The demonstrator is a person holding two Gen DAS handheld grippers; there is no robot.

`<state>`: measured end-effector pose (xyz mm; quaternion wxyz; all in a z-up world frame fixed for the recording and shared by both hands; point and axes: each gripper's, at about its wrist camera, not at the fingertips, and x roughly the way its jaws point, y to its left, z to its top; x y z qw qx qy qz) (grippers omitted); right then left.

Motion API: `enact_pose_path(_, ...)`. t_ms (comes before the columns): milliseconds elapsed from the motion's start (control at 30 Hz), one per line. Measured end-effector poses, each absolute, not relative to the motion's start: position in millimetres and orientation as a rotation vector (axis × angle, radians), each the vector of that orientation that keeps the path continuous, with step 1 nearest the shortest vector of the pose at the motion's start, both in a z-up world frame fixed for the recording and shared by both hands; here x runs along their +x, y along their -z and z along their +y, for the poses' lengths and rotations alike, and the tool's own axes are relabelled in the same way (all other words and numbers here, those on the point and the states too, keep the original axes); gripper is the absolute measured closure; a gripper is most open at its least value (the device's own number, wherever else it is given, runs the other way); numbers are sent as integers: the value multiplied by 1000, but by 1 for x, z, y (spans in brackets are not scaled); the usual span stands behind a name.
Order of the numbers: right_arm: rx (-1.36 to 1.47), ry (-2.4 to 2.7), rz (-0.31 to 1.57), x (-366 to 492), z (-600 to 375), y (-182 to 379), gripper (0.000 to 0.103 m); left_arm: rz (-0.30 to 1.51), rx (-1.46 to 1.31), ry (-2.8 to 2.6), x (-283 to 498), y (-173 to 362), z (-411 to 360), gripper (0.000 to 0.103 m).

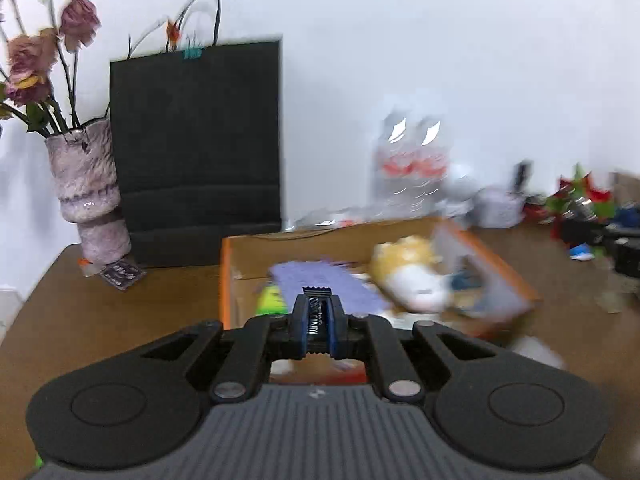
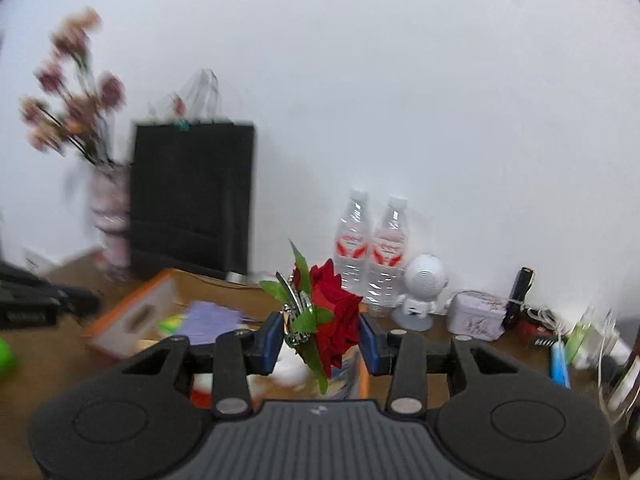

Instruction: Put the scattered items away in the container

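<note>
My left gripper (image 1: pixel 318 304) is shut on a small black candy packet (image 1: pixel 317 320) that stands on edge between the blue pads. It hovers over the near side of an open cardboard box with an orange rim (image 1: pixel 240 256). Inside the box lie a purple cloth (image 1: pixel 320 276), a yellow and white plush (image 1: pixel 408 272) and a green toy (image 1: pixel 270 300). My right gripper (image 2: pixel 322 334) is shut on a red rose clip (image 2: pixel 336 312) with green leaves and a metal clasp. It holds the clip in the air to the right of the box (image 2: pixel 132 312).
A black paper bag (image 1: pixel 196 148) and a vase of dried roses (image 1: pixel 88 196) stand at the back left on the brown table. Two water bottles (image 2: pixel 372 256), a white robot figure (image 2: pixel 422 288), a small tin (image 2: pixel 476 316) and cables crowd the back right.
</note>
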<state>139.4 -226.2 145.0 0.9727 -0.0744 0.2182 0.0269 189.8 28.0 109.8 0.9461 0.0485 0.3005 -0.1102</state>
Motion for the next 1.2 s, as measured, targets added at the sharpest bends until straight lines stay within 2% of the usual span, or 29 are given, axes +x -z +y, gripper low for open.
enact_pose_path(167, -217, -82, 694, 228, -219, -112, 65, 760, 70, 159, 245, -81, 30, 90)
enact_pose_path(233, -240, -63, 749, 242, -216, -100, 61, 767, 53, 167, 247, -75, 36, 74)
enact_pose_path(267, -235, -67, 765, 246, -216, -98, 53, 764, 56, 176, 246, -75, 37, 61)
enact_pose_path(300, -214, -85, 788, 249, -219, -99, 43, 753, 62, 178, 243, -78, 37, 57)
enact_pose_path(367, -141, -112, 803, 249, -226, -104, 40, 738, 79, 179, 238, -87, 36, 56)
enact_pose_path(433, -77, -139, 816, 247, -233, -112, 37, 745, 77, 157, 235, -97, 36, 45)
enact_pose_path(500, -34, -141, 835, 246, -238, -124, 29, 759, 45, 112, 235, -108, 39, 11)
enact_pose_path(567, -11, -135, 852, 243, -240, -135, 27, 793, 18, 75, 234, -118, 40, 9)
enact_pose_path(667, 25, -130, 904, 242, -243, -145, 19, 822, -33, 42, 228, -130, 41, 0)
enact_pose_path(933, 76, -143, 1045, 221, -234, -149, 15, 877, -34, 51, 202, -143, 25, 0)
enact_pose_path(1200, 87, -137, 1029, 189, -225, -154, 15, 838, 51, 72, 174, -149, -22, 0)
